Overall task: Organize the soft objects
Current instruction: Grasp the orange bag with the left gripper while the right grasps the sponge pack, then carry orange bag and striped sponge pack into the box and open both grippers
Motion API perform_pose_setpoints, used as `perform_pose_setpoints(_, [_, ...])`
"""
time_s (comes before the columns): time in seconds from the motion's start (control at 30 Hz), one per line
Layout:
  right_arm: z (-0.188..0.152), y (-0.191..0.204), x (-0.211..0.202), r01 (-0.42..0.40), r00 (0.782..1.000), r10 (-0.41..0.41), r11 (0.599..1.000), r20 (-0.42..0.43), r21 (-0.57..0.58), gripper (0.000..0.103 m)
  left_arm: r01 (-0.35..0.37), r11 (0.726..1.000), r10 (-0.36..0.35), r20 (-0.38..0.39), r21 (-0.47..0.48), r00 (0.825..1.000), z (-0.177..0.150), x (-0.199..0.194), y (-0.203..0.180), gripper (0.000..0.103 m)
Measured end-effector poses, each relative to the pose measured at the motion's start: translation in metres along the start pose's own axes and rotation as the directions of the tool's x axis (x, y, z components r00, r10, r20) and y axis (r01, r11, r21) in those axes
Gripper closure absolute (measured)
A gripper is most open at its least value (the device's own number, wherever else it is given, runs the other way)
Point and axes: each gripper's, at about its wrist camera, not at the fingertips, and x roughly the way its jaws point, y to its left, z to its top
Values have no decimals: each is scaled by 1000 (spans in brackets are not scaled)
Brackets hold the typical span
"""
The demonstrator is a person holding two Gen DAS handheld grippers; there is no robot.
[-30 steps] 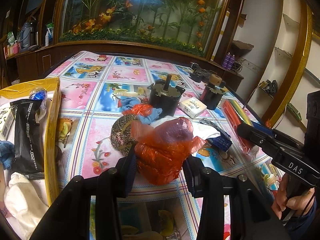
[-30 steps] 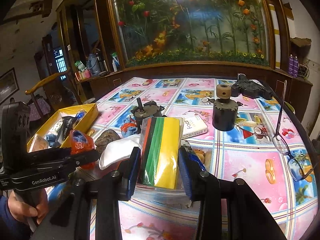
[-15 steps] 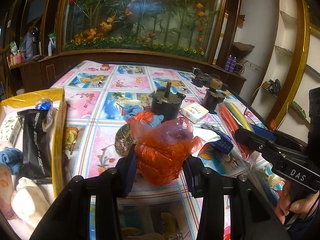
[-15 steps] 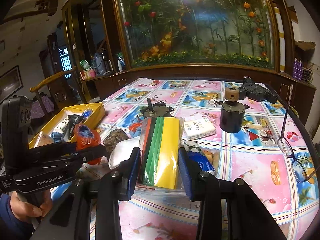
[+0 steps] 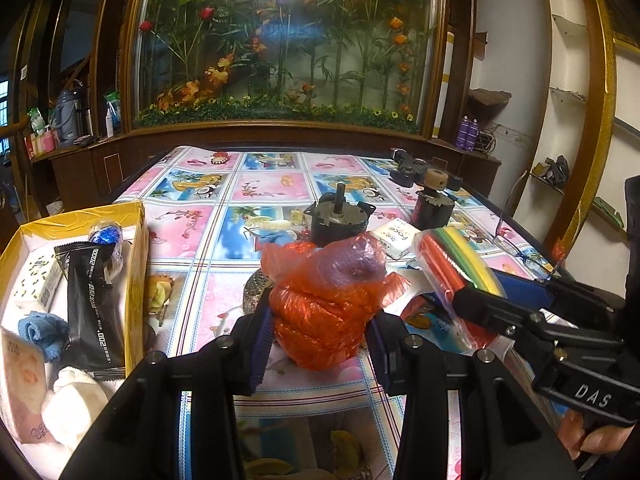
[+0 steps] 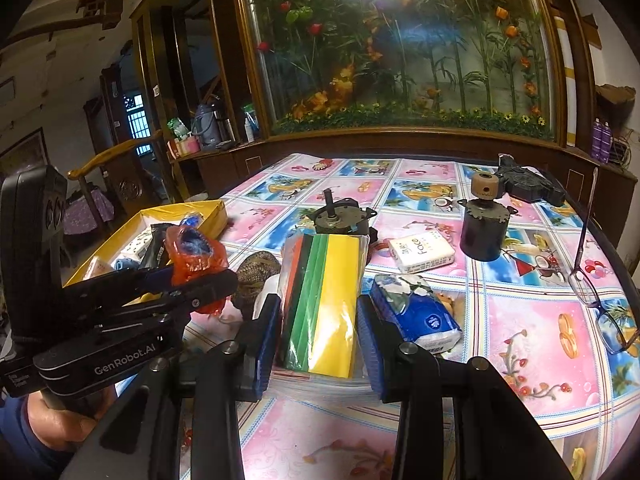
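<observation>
Just now both grippers carry something above the flowered tablecloth (image 6: 520,320). The left gripper (image 5: 320,316) has its jaws drawn partway in and pressed against either side of an orange plastic bag (image 5: 328,296), a crumpled bundle with something purplish showing through the top; the bag bulges above the blue pads and is clamped between them. The right gripper (image 6: 318,320) is likewise partly closed, its pads squeezing a clear-wrapped pack of striped cloths (image 6: 324,300) in red, black, green and yellow, held upright between the fingers. To the left of the left gripper stands a yellow box (image 5: 138,264), already holding a black sachet (image 5: 90,300), a blue rolled cloth (image 5: 40,330), a white soft bundle (image 5: 72,404) and a small white packet (image 5: 38,280). On the table just right of the right gripper lies a blue tissue pack (image 6: 416,312), and farther off a white tissue pack (image 6: 420,252). A woven brown pouch (image 6: 256,272) sits between the two grippers, partly hidden. Toward the far side stand two dark motor-like metal parts (image 6: 482,224), and a pair of glasses (image 6: 600,292) rests near the right edge. A person's hand (image 6: 52,412) grips the left tool's handle at the lower left of the right wrist view.
</observation>
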Motion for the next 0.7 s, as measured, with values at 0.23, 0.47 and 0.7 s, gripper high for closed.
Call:
perform_pose_setpoints(0.23, [-3, 4, 4, 5, 1000, -5, 1000, -10, 6, 62, -4, 1000, 4, 15, 1, 1000, 1, -3, -1, 62])
perform_pose_setpoints(0.47, [0, 3, -1, -4, 1000, 4, 998, -1, 59, 62, 0, 1000, 0, 18, -19, 1000, 0, -6, 1, 62])
perform_pose_setpoints(0.7, [7, 17, -13, -6, 1000, 6, 1000, 6, 30, 62, -10, 998, 11, 23, -61, 1000, 2, -25, 17, 62])
